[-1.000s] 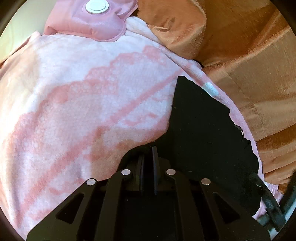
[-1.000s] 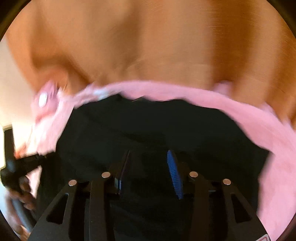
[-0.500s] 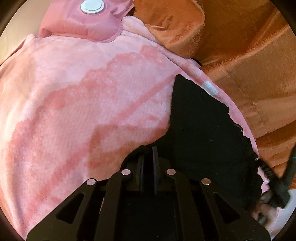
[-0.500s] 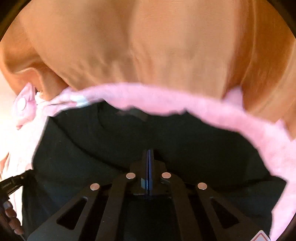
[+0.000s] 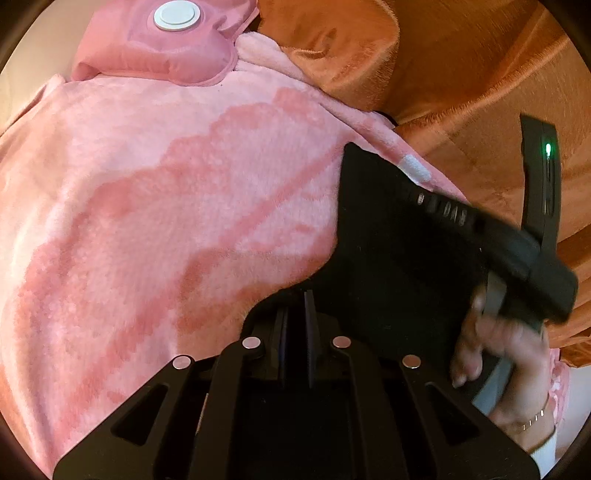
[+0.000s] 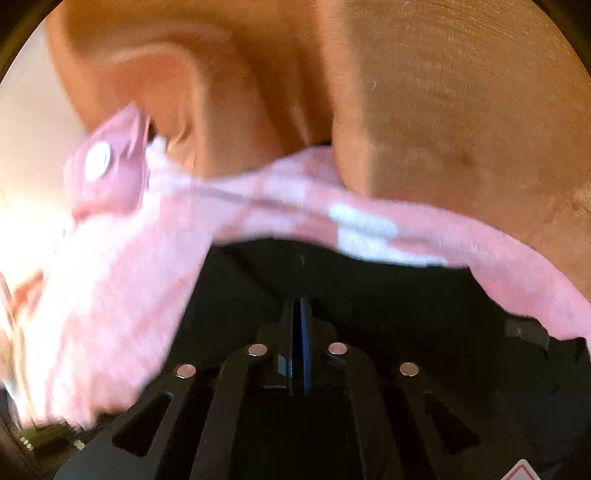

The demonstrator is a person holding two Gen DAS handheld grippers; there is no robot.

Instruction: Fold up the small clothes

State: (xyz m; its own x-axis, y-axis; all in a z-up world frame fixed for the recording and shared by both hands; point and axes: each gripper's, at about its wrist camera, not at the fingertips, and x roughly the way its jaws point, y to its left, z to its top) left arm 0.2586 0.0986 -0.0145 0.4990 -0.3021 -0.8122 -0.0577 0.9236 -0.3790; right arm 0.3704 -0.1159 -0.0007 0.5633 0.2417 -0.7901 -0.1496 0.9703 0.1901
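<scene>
A black garment (image 5: 388, 258) lies on a pink fleece blanket (image 5: 166, 221). My left gripper (image 5: 297, 295) is shut on the garment's near left edge, and the cloth bunches round its fingers. In the right wrist view my right gripper (image 6: 299, 301) is shut, with its pads pinching the black garment (image 6: 369, 288). The left wrist view shows the right gripper's black body (image 5: 509, 251) reaching in over the garment's right part, held by a person's hand (image 5: 498, 350). That body hides the garment's right edge.
A pink hot-water bag (image 5: 155, 51) with a white cap (image 5: 175, 16) lies at the blanket's far edge. Orange sofa cushions (image 5: 461, 74) rise behind and to the right of the blanket (image 6: 110, 295). The right wrist view is blurred by motion.
The right gripper's jaws went from apart to shut. It then swept left over the garment and now reaches well into the left wrist view. The left gripper stayed put.
</scene>
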